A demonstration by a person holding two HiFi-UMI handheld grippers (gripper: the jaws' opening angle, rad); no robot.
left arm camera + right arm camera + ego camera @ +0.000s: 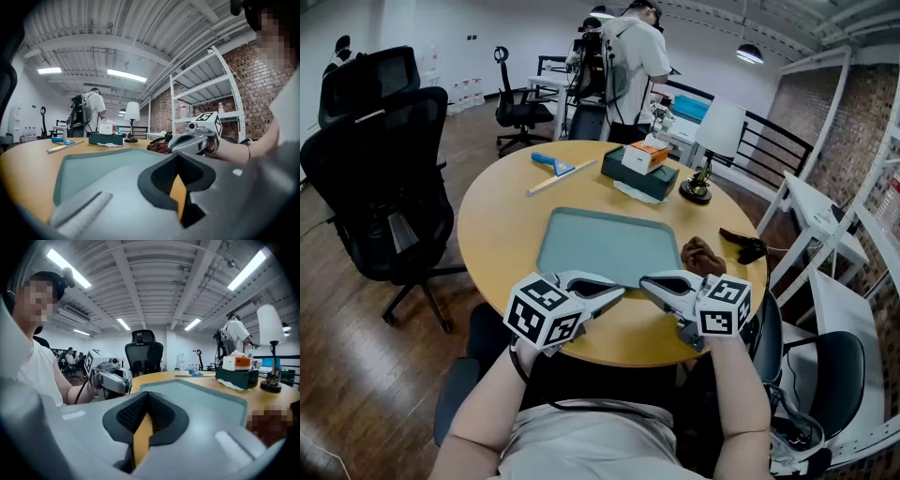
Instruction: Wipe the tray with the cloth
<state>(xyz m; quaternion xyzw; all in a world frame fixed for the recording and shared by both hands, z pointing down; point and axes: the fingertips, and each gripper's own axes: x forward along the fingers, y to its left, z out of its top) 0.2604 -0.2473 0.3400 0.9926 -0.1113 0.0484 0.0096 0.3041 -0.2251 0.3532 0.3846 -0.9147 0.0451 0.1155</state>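
A flat green tray (609, 246) lies in the middle of a round wooden table (497, 225). Just off the tray's right edge sits a crumpled brown cloth (701, 255), untouched. My left gripper (617, 292) and right gripper (647, 282) hover over the table's near edge, tips pointing at each other a short way apart. Both are shut with nothing in them. In the left gripper view the shut jaws (178, 159) face across the tray (93, 164) toward the cloth (157, 146). In the right gripper view the jaws (149, 397) meet in front of the tray (201, 397).
At the table's far side stand a dark green box with a tissue box (643, 161), a white-shaded lamp (708, 150), a blue scraper (553, 164) and a long stick (561, 178). A black tool (748, 246) lies at the right edge. Office chairs (384, 178) stand left; a person (633, 66) stands behind.
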